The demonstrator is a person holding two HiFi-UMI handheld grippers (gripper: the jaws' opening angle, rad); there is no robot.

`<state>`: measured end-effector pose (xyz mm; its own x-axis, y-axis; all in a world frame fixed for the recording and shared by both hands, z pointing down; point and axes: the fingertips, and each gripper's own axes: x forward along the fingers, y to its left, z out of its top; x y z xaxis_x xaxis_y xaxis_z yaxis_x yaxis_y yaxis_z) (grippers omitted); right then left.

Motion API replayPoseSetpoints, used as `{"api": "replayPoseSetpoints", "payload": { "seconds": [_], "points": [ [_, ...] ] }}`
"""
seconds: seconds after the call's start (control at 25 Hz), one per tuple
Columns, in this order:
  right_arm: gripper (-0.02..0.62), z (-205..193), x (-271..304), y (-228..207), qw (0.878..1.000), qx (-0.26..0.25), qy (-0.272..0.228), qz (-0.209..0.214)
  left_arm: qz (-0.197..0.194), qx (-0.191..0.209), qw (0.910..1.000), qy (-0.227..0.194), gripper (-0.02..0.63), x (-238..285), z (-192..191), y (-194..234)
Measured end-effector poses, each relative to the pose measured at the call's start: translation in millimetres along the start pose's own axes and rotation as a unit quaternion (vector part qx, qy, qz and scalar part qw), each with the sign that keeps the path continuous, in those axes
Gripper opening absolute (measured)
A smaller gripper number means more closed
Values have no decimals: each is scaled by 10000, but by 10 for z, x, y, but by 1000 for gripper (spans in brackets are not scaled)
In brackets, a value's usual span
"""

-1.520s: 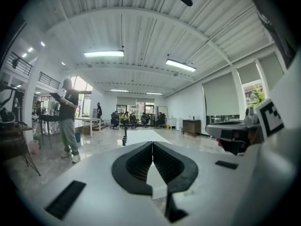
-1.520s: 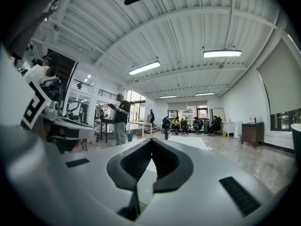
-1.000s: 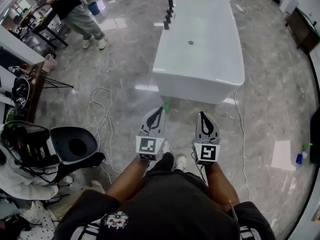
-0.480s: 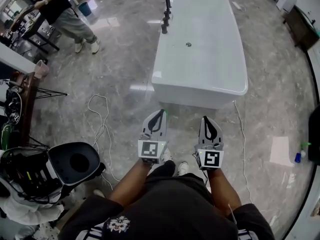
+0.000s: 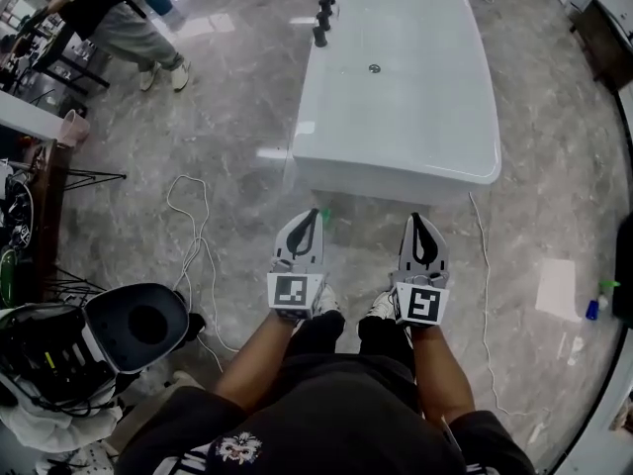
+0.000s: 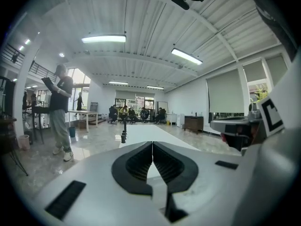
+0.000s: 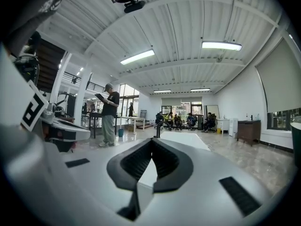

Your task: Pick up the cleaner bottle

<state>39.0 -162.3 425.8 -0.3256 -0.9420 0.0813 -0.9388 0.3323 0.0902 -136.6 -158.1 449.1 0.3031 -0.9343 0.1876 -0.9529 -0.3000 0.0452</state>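
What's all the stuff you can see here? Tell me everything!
bathtub: one, white, straight ahead
tap: one, black, at the tub's left side
green thing: one, tiny, on the floor at the tub's near end; too small to name
blue bottle: one, green top, on the floor far right
sheet: one, white, on the floor near the bottle
cable: one, white, looping on the floor, left
seat: one, black, lower left
standing person: one, dark top, upper left
left gripper: grey and black, shut, empty
right gripper: grey and black, shut, empty

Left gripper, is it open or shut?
Shut. The grey left gripper has its two black-lined jaws touching at the tips in its own view, and nothing is between them.
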Motion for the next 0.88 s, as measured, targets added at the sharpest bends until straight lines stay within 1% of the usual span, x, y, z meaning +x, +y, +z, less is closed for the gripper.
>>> {"api": "replayPoseSetpoints", "payload": {
  "seconds": [0.12, 0.24, 0.36, 0.48, 0.6, 0.76, 0.88],
  "points": [
    [17, -321, 63, -14, 9999, 51, 67, 89, 75, 15, 10000, -9, 6, 131, -278, -1],
    [17, -871, 126, -34, 9997, 117, 147, 136, 215, -72, 9997, -6, 6, 279, -738, 9],
    [17, -1552, 227, -60, 9996, 181, 151, 135, 360, -98, 9993, 54, 6, 462, -1375, 44],
    [17, -2323, 353, -62, 9994, 181, 258, 162, 494, -170, 9985, 151, 6, 675, -2147, 126],
    [17, -3028, 493, -29, 9992, 139, 294, 217, 572, -119, 9982, 100, 6, 889, -2853, 211],
    [17, -3805, 730, -13, 9994, 96, 212, 253, 768, -166, 9967, 187, 6, 1161, -3613, 340],
    [17, -4336, 875, 0, 9996, 73, 137, 245, 738, -230, 9970, 92, 6, 1375, -4164, 401]
  ]
}}
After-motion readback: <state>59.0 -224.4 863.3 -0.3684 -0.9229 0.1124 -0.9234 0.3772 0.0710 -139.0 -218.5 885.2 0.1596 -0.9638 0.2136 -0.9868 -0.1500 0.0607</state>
